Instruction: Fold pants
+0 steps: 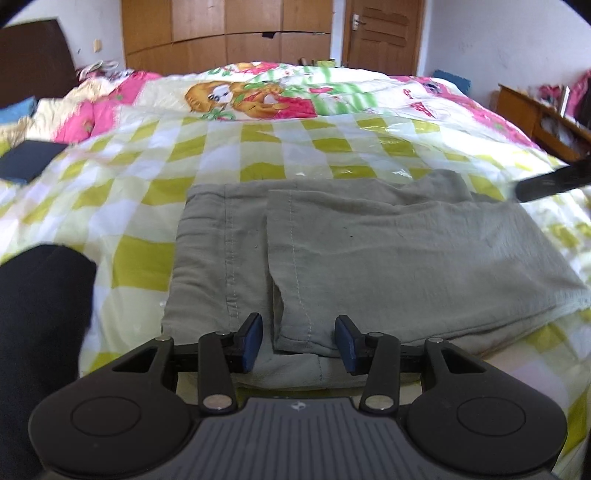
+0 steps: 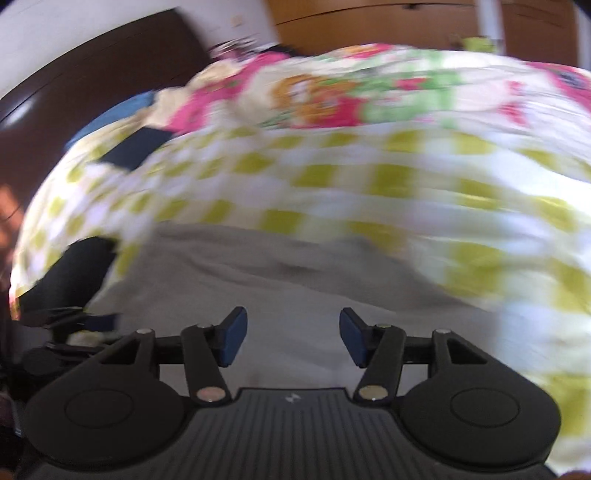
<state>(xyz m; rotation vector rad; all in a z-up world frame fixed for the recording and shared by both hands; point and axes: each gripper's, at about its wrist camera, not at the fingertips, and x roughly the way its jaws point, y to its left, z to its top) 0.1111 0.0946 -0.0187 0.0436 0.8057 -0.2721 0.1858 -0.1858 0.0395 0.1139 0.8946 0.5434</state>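
The grey pants [image 1: 369, 254] lie folded on the checked bed [image 1: 140, 206]; left tongs [image 1: 299, 341] gape empty over the near hem; right tongs [image 2: 293, 338] likewise empty; grip both layers squarely before folding.

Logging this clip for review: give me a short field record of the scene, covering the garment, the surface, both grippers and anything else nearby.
garment: grey pants, lying flat, one layer folded over another
surface: green-and-white checked cover on a bed
left gripper: open, jaws either side of the pants' near edge, pads not pressing
right gripper: open, nothing between the jaws, above the pants; view blurred
other items: dark flat object on the bed at far left; wooden wardrobe behind
fold state: partly folded
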